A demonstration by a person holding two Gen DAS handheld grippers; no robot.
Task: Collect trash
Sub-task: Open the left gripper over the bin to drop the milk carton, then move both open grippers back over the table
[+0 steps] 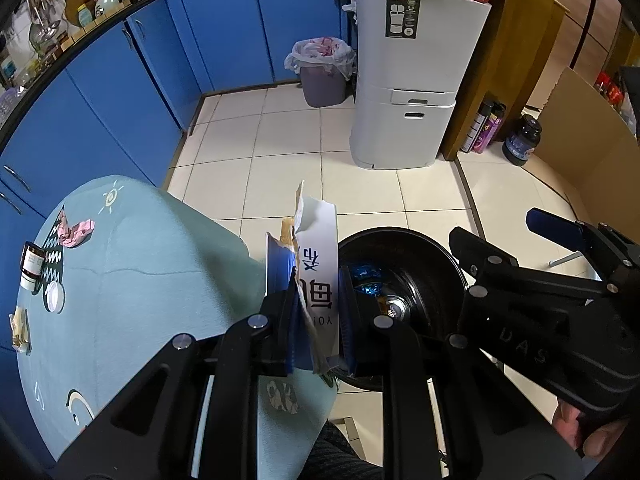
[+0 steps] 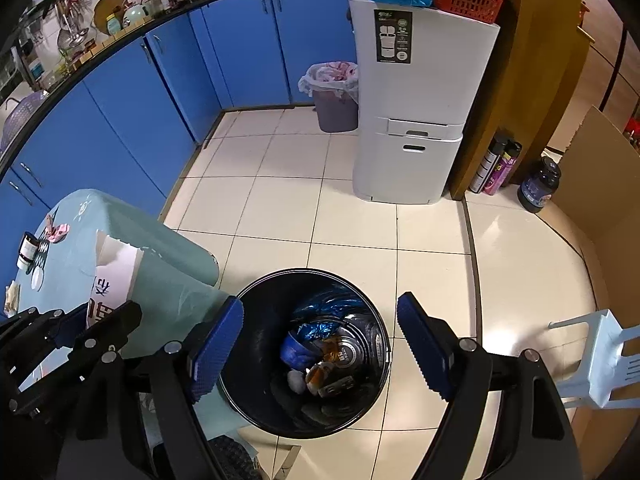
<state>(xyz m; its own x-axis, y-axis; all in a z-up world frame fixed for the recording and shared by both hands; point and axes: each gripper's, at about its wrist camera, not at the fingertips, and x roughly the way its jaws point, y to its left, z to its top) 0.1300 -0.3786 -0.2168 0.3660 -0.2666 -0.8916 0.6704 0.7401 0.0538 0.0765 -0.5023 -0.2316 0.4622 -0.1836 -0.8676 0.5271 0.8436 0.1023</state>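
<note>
While blue cabinets (image 2: 120, 92) line the left wall, a teal tablecloth (image 1: 152, 264) carries a brown jar (image 1: 32, 264), a white lid (image 1: 55, 297) and pink crumpled paper (image 1: 76, 232). At the table's edge the left gripper (image 1: 316, 320) clamps a torn white carton (image 1: 318, 276). Just beside it on the cream tiled floor (image 2: 352, 232), a black trash can (image 2: 306, 356) holds wrappers, with the right gripper (image 2: 320, 354) spread wide and empty above it. Farther right stand 1 white appliance (image 2: 420, 100) and a white plastic chair (image 2: 600, 360).
</note>
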